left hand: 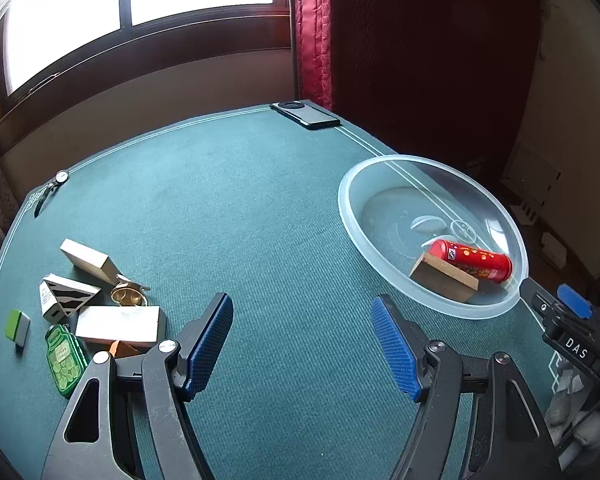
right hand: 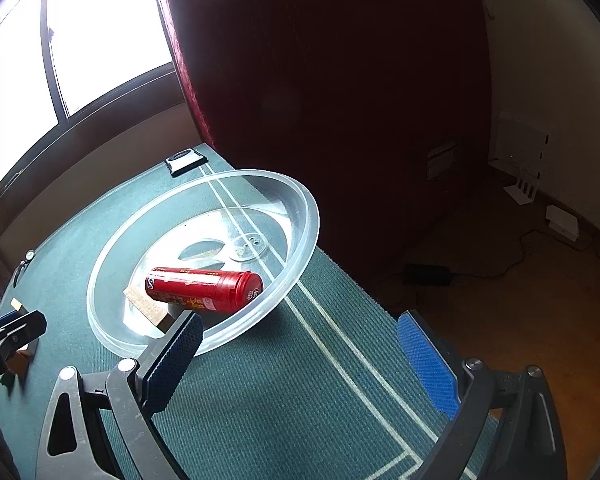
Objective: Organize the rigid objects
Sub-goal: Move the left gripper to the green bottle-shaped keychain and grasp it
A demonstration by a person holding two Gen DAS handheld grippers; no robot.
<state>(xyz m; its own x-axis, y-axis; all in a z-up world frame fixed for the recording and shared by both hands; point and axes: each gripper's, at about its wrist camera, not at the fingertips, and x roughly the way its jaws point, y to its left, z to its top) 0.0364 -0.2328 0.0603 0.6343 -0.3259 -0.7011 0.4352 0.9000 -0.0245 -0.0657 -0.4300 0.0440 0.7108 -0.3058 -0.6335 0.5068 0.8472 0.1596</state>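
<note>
Mid-sort, between picks: left tool (left hand: 302, 342) spread wide and empty above the green counter (left hand: 236, 208), right tool (right hand: 300, 364) likewise wide and empty just in front of the clear plastic bowl (right hand: 310, 216). Already lying in the bowl, a red can (right hand: 204, 288) resting against a wooden block (right hand: 146, 306); still out on the counter's left, the cluster of white-topped wooden block (left hand: 118, 322), green jar-shaped piece (left hand: 64, 356), striped triangular box (left hand: 70, 294) and brass ring (left hand: 128, 296). Next, probably: swing the left tool over to that cluster, close on one piece, carry it across into the bowl.
</note>
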